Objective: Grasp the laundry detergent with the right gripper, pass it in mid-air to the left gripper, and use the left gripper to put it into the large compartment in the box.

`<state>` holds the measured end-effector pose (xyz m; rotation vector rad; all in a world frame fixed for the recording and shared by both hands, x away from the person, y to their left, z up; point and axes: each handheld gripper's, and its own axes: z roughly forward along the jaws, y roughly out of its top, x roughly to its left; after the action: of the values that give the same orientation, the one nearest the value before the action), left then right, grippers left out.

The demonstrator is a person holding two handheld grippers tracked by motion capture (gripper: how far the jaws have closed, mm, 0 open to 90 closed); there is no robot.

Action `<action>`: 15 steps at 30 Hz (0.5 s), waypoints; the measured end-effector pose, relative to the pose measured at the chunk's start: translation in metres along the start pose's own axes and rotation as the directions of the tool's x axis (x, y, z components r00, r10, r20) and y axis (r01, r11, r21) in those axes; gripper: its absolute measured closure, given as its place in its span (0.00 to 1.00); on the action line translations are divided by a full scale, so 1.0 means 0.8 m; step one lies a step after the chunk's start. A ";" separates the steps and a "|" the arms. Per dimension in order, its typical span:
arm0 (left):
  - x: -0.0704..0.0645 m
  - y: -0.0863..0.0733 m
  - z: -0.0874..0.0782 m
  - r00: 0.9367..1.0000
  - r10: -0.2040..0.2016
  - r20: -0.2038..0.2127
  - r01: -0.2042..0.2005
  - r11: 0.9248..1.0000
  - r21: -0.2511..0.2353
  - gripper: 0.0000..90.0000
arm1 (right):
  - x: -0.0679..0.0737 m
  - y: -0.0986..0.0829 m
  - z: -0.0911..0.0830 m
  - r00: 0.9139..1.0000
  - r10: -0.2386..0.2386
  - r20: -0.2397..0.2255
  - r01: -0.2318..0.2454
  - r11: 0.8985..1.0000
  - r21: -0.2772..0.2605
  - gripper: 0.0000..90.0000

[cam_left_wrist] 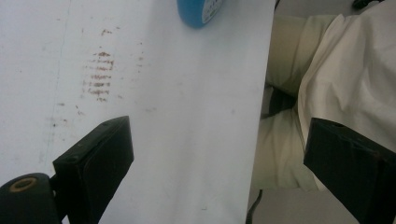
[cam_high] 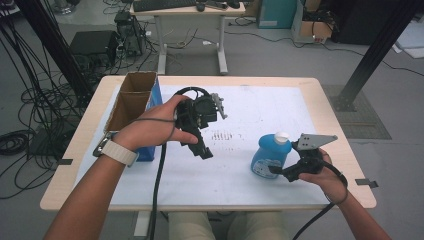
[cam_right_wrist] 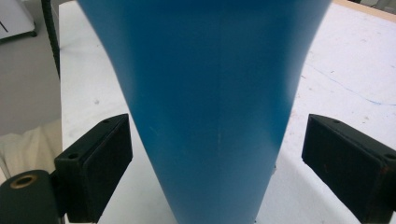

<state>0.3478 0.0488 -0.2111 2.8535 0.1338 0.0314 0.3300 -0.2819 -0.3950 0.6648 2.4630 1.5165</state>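
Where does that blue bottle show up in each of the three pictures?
High view: the blue bottle stands right of centre on the white mat, just ahead of the right tool.
Left gripper view: a bit of its blue bottom is at the top edge, middle.
Right gripper view: its body is centred, between the open jaws without touching them.
Shared landmark: the white mat under the bottle.

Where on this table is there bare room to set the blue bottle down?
Free: the white mat behind the blue bottle, and its near strip between both forearms. Crowded: the left edge, with the cardboard box and the left tongs.
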 end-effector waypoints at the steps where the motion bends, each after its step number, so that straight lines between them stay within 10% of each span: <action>1: 0.000 0.000 0.000 1.000 0.001 0.000 -0.001 1.000 -0.001 0.10 | 0.000 -0.001 0.001 1.000 -0.001 0.001 0.001 1.000 -0.004 0.11; 15: 0.000 -0.001 0.000 1.000 0.001 -0.002 -0.001 1.000 0.000 0.10 | 0.002 -0.004 0.012 1.000 -0.007 -0.008 0.006 0.999 -0.035 0.19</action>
<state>0.3477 0.0494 -0.2110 2.8533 0.1323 0.0343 0.3313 -0.2750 -0.4024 0.6454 2.4357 1.5592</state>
